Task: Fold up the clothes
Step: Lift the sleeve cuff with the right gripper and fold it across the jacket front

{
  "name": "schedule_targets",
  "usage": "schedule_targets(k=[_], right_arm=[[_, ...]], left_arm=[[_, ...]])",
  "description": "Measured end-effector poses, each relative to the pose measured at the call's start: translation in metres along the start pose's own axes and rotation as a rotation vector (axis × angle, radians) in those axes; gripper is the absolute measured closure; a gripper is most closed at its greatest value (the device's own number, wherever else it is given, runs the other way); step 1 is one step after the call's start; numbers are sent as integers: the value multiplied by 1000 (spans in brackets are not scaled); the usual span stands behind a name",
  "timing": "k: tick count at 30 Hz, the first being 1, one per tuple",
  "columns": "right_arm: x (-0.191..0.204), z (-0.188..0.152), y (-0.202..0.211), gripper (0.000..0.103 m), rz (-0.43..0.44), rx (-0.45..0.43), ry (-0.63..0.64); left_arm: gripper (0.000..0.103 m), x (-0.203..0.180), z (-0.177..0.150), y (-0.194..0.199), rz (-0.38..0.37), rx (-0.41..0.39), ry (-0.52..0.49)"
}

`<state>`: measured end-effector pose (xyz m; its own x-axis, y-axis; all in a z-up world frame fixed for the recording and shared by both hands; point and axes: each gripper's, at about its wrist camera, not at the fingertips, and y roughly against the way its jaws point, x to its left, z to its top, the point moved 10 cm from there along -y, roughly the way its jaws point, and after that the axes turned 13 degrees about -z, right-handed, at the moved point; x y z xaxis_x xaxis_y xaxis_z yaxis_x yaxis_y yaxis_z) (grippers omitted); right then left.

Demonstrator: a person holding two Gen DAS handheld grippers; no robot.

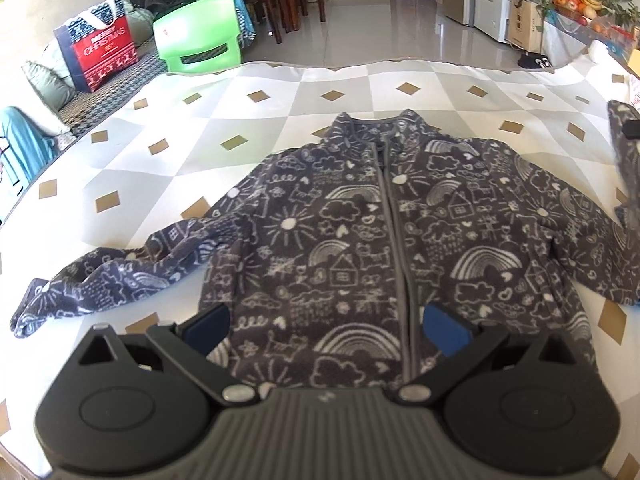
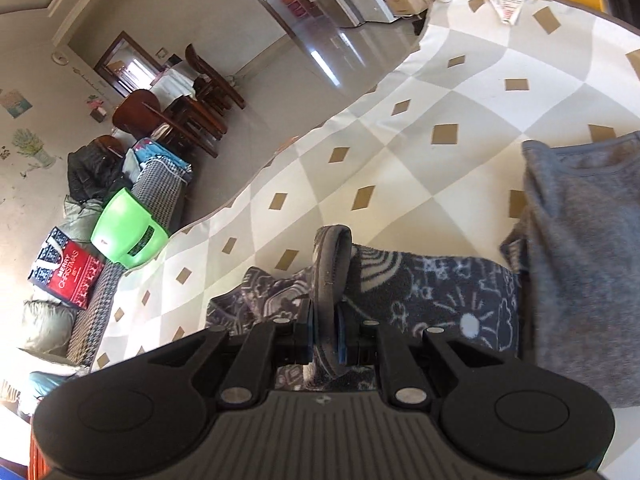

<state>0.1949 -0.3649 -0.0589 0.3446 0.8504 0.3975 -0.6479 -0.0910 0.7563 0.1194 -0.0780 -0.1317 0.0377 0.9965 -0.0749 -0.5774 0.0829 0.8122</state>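
The right tool [image 2: 324, 336] was clenched on the cuff of the dark grey doodle-print fleece jacket [image 1: 380, 240], lifting that sleeve. The left tool [image 1: 326, 326] hovered released above the hem. Next, the sleeve probably needed carrying across the zipped chest.

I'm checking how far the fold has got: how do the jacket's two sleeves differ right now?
The left sleeve lies slack and rumpled on the tablecloth, stretched away from the jacket; nothing grips it, since the left gripper stands open over the hem. The right sleeve is lifted, its cuff pinched in the shut right gripper. Both show the same dark doodle print.
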Motion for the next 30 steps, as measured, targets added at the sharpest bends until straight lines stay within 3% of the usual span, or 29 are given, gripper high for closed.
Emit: schedule_targets(k=[13,19,25,30], right_arm=[[115,-45,-36,91,138,42,105],[171,-76,-39,91,254,68,170],[199,-122,-64,86,232,143,263],[198,-139,-74,71,183,196,295]], left_arm=[[0,58,0,16,33,-21,114],[0,83,-1,21,74,-29,170],[0,99,-4,22,104,-23,198],[0,103,-5,23,111,-24,208]])
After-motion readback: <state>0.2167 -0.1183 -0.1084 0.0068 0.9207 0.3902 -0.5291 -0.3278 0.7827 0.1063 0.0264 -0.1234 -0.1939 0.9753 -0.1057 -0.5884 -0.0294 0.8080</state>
